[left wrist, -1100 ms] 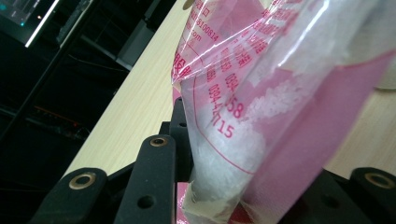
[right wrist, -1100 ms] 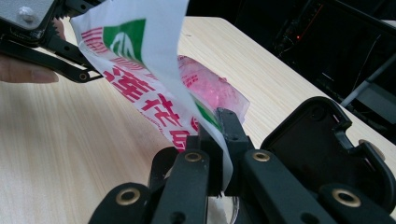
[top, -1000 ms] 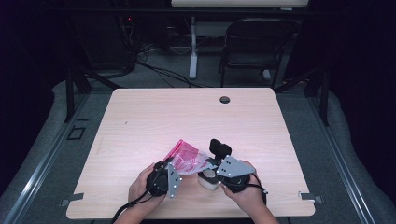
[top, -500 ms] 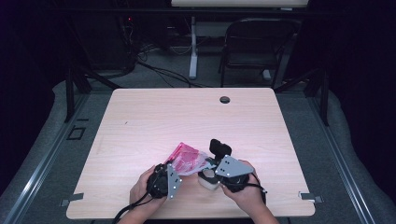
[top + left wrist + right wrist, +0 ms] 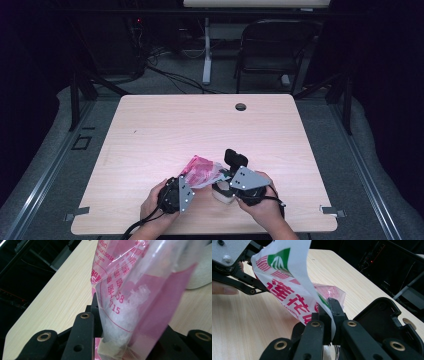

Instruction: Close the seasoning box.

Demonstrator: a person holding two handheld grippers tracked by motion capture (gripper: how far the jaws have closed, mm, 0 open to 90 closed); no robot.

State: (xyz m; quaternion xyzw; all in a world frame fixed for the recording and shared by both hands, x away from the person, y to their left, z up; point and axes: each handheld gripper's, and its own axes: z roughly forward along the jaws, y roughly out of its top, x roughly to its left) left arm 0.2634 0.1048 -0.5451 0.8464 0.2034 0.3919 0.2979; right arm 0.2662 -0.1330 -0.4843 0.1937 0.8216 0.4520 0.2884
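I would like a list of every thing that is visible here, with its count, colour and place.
Pink and clear printed plastic bag with white grains inside: one, pink and clear, near table edge, stretched between both grippers.
White round container: one, white, on table under right gripper.
Black box-shaped object: one, black, beside the bag.
Light wooden table: one, pale wood, centre.
Black chair: one, black, behind the table.
Left gripper: one, black, shut on bag.
Right gripper: one, black, shut on bag's edge.
Hands: two, bottom edge.

Overhead light bright on surface [image 5: 200,130], room beyond dark. Mild glare at surface centre. High view soft, grainy. Gripper views: near jaws blurred, far edges dim, bag [image 5: 140,290] film glinting.
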